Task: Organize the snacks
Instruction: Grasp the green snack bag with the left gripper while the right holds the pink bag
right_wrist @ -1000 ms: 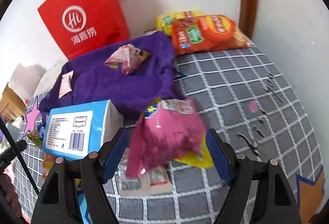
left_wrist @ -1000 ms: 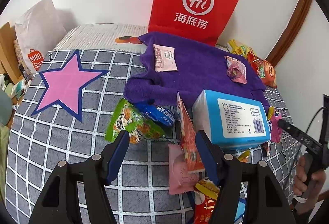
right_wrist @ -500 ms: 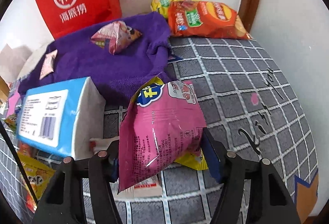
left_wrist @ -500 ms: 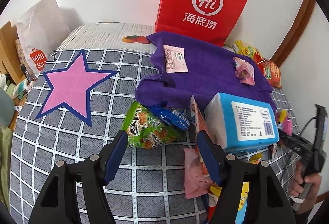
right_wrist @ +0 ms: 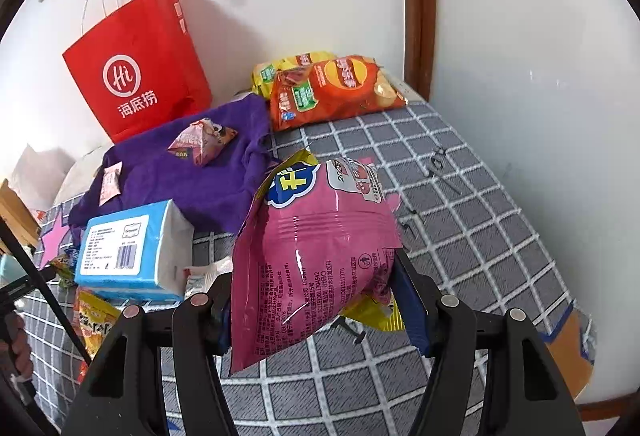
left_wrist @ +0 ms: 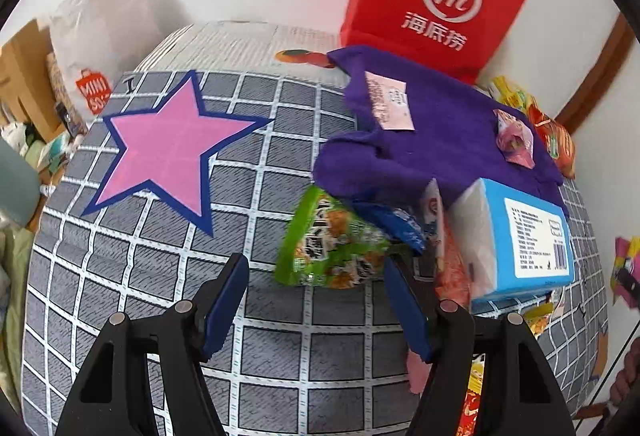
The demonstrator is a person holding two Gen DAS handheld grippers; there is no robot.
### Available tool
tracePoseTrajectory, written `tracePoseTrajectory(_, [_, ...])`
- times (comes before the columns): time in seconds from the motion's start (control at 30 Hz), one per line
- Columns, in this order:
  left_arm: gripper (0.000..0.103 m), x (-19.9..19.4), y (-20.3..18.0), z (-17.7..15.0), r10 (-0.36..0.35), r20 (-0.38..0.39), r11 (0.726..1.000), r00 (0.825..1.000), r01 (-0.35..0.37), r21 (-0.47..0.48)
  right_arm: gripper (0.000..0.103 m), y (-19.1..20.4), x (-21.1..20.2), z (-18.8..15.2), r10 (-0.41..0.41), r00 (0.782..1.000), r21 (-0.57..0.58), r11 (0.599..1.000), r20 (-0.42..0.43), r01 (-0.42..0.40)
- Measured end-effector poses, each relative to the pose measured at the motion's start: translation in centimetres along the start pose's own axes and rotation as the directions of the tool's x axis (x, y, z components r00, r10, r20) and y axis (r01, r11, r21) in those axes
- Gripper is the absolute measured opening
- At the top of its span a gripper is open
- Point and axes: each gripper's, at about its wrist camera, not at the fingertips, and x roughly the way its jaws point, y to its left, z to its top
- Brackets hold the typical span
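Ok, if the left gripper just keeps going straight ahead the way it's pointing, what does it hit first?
Most likely the green snack bag, lying just past the open left gripper and slightly toward its right finger. Behind it come the blue packet and the purple cloth. Fisheye depth is uncertain.

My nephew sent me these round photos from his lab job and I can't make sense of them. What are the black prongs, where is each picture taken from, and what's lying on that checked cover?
No machine here: a person holds a two-finger tool in each hand, each with a wide-angle camera looking along its fingers. That is why the pictures are round.

The left view shows the left tool open and empty, aimed at a green snack packet on the checked cover.

The right view shows the right tool shut on a pink snack bag, lifted off the cover.

Also lying there: a purple towel with two small packets on it, a blue tissue pack, an orange chip bag, and a red paper bag against the wall.
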Motion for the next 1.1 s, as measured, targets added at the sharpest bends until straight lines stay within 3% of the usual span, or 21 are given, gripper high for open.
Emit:
tracePoseTrajectory(0.23, [0.068, 0.2, -1.8, 1.1, -0.051, 0.017, 0.998, 0.999, 0.050, 0.039, 0.064, 2.1, 2.0, -1.8, 0.059, 0.996, -0.009, 0.998, -0.063, -0.060])
tracePoseTrajectory(0.43, [0.068, 1.9, -3.1, 1.8, -0.047, -0.013, 0.997, 0.999, 0.047, 0.064, 0.064, 4.5, 3.0, -2.7, 0.102, 0.990, -0.033, 0.994, -0.096, -0.106])
tracePoseTrajectory(0.73, [0.068, 1.5, 0.3, -0.1, 0.097, -0.029, 0.994, 0.995, -0.095, 0.055, 0.064, 5.7, 3.8, -3.1, 0.115, 0.987, -0.059, 0.991, -0.113, -0.122])
tracePoseTrajectory(0.87, [0.068, 2.6, 1.3, 0.1, 0.078, -0.048, 0.997, 0.996, -0.076, 0.028, 0.064, 6.1, 3.9, -3.0, 0.126, 0.986, -0.057, 0.989, -0.112, -0.133])
tracePoseTrajectory(1.1, [0.068, 4.7, 1.0, 1.1, 0.061, -0.013, 0.998, 0.998, -0.061, 0.006, 0.064, 6.0, 4.4, -3.0, 0.111, 0.986, -0.057, 0.991, -0.123, -0.119])
